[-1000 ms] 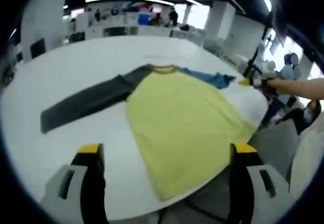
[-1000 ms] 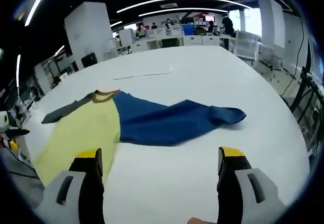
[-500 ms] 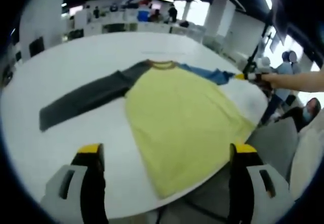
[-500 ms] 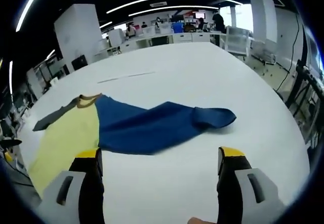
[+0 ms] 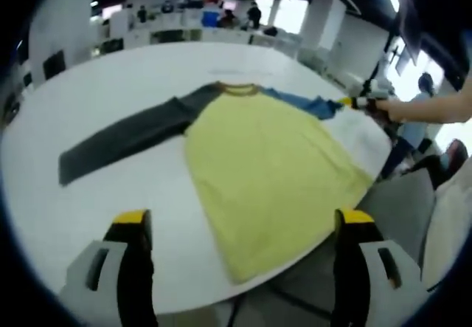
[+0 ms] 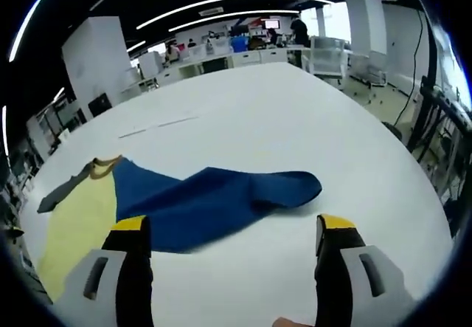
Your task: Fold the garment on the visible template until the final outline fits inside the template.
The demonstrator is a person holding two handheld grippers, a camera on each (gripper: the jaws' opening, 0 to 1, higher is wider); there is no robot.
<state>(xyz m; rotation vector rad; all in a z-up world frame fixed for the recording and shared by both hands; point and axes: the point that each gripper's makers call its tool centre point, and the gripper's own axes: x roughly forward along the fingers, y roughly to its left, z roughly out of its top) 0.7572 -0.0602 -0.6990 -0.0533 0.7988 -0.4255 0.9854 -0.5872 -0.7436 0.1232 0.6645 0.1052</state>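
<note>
Garment [image 5: 265, 164] flat on white counter [image 5: 110, 113], yellow body, blue sleeve [image 6: 221, 198] outstretched. Left hand-held gripper [image 5: 240, 227] and right hand-held gripper [image 6: 228, 235] both wide apart, apparently holding nothing.

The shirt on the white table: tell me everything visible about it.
The shirt is a soft long-sleeved raglan with a yellow body, an ochre collar, one dark grey sleeve and one blue sleeve. It lies flat and unfolded on the white table, sleeves spread, hem near the table edge. Neither gripper touches it.
</note>
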